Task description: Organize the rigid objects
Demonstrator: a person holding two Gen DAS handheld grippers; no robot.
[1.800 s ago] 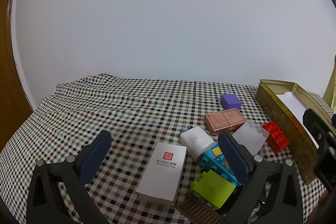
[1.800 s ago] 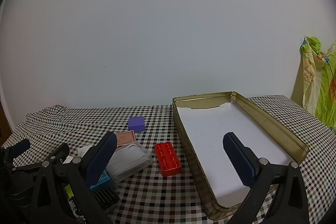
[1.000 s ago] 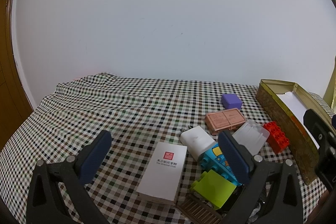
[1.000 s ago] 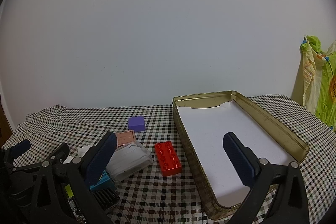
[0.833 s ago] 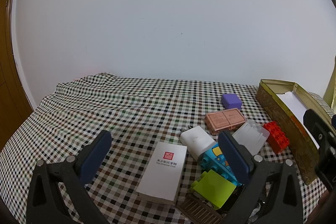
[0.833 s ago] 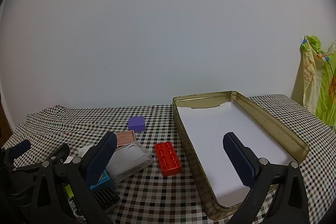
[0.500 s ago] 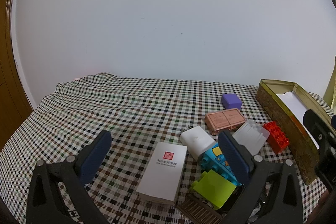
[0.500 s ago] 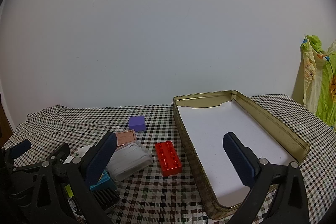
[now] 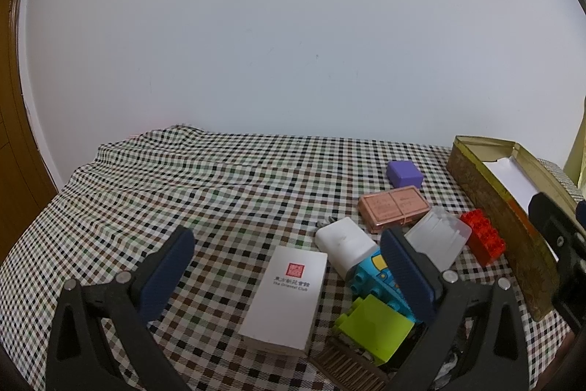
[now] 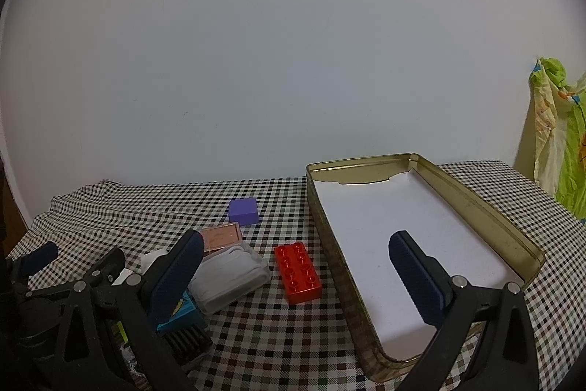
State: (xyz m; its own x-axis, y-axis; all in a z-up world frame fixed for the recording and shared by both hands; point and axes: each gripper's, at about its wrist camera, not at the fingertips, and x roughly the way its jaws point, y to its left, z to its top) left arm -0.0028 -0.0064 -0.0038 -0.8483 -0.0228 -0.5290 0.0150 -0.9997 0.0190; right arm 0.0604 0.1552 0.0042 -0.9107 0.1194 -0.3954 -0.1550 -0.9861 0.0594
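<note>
On a checkered cloth lie a white box with a red seal [image 9: 289, 295], a white charger [image 9: 344, 244], a blue toy brick [image 9: 377, 281], a lime green brick [image 9: 373, 327], a copper case [image 9: 393, 208], a clear plastic case [image 10: 229, 275], a purple box [image 10: 243, 210] and a red brick [image 10: 297, 272]. A gold tin [image 10: 512, 237] lined with white paper holds nothing else. My left gripper [image 9: 289, 270] hovers open above the white box. My right gripper [image 10: 295, 266] is open over the red brick and the tin's left wall.
A dark ridged object [image 9: 348, 365] lies at the near edge beside the green brick. A green and yellow cloth [image 10: 560, 134] hangs at the far right. A wooden door edge [image 9: 11, 134] stands at the left. The cloth's left half is bare.
</note>
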